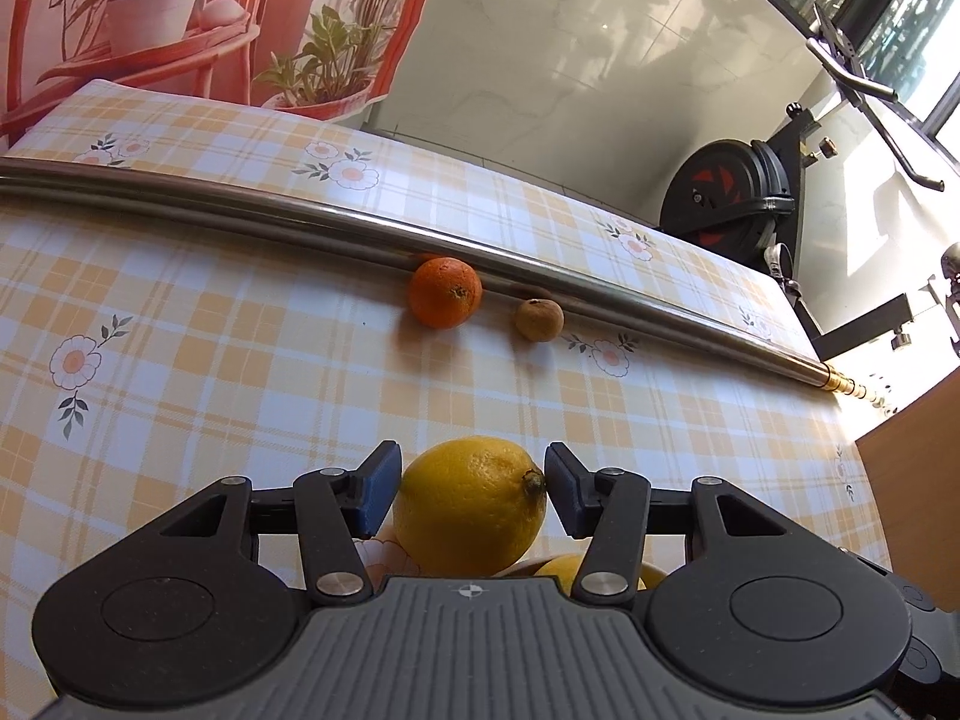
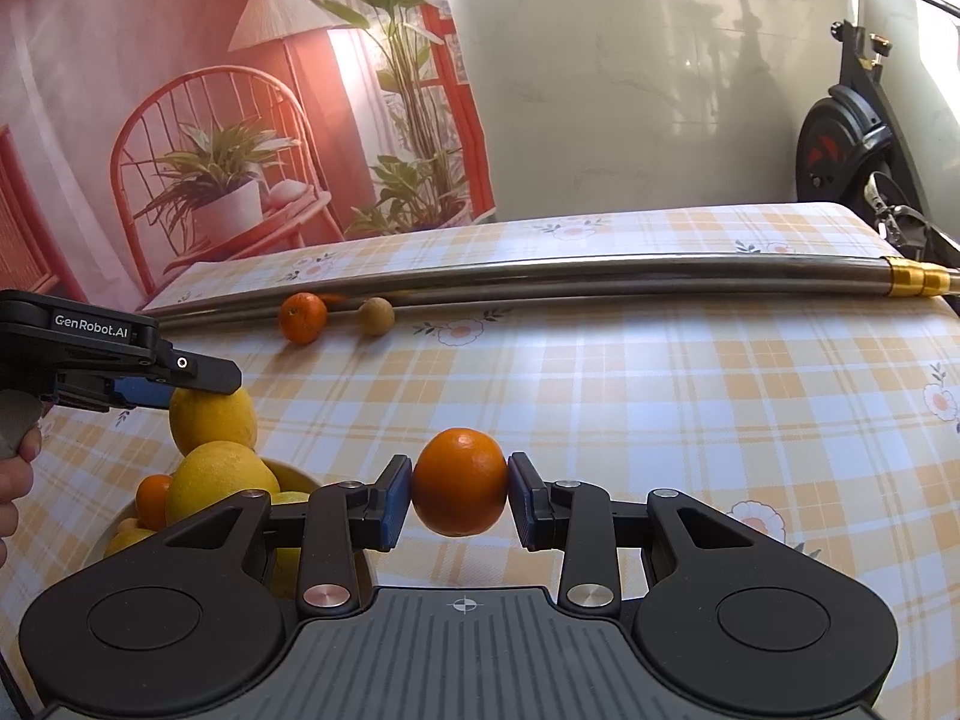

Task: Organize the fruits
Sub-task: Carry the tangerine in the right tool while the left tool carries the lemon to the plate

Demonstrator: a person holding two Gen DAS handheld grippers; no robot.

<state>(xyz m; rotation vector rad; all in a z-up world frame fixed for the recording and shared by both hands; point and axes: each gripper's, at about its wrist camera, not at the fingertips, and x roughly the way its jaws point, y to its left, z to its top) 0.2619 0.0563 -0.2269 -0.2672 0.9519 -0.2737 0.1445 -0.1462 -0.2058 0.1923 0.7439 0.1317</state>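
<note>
The left gripper (image 1: 473, 495) squeezes a lemon (image 1: 471, 507) just above the bowl (image 2: 120, 531), which already has lemons and a small orange inside. The right gripper (image 2: 460, 498) squeezes an orange (image 2: 460, 483) in the air over the table (image 2: 660, 408). Both fruits look round, firm and a bit heavy, with bumpy skin that helps the pads (image 2: 396, 501) stick. Holding them across the fat middle seems best. Squeeze too hard and they could bruise. Another orange (image 1: 445, 293) and a brown fruit (image 1: 539, 318) sit by the pipe (image 1: 240, 213).
</note>
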